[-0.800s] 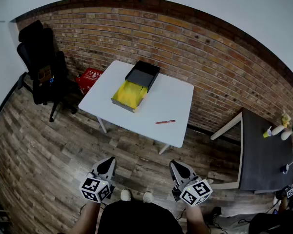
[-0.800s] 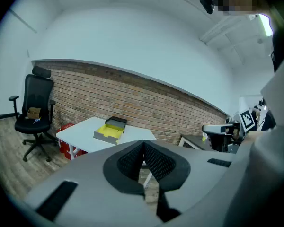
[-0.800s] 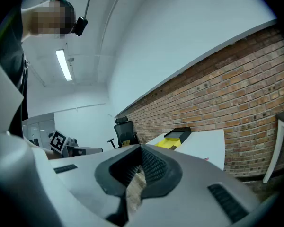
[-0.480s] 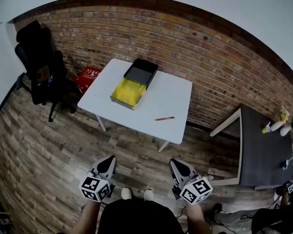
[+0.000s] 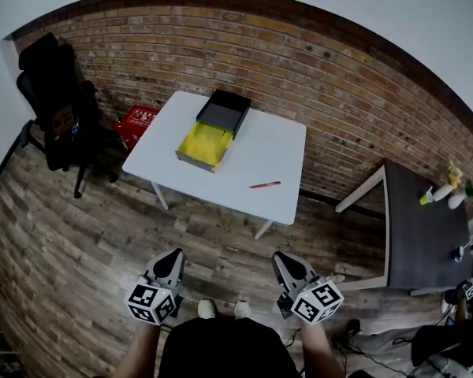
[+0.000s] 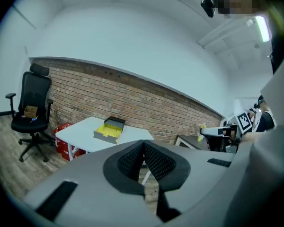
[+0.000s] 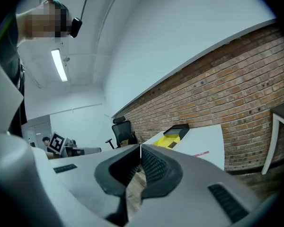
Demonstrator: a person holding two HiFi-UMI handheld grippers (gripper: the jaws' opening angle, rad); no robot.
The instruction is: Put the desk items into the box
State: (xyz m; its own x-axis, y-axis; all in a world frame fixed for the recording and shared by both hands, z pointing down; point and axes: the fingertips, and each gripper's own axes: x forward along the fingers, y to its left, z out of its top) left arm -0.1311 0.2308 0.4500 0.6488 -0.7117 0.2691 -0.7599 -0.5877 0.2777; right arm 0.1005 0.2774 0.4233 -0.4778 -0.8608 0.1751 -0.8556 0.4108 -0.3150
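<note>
The left tongs (image 6: 143, 144) are pressed together, tips meeting with nothing between them; the right tongs (image 7: 140, 148) are likewise pressed together and empty. In the head view both are held low and close to the person's body, side by side, noses pointing forward toward the white square tabletop (image 5: 260, 152) and well short of it, above the wood-plank floor (image 5: 79, 242). On the tabletop a slim red pen (image 5: 266, 185) lies alone near the front right edge, roughly parallel to that edge. Toward the tabletop's back left stands a shallow grey box with a bright yellow inside (image 5: 202, 146), open. A black tray-like lid (image 5: 225, 110) touches its far end, at the tabletop's rear edge. Left of the tabletop are a red crate (image 5: 136, 122) on the floor and a black office chair (image 5: 55, 93). Behind the tabletop runs a red brick wall (image 5: 315, 77)
</note>
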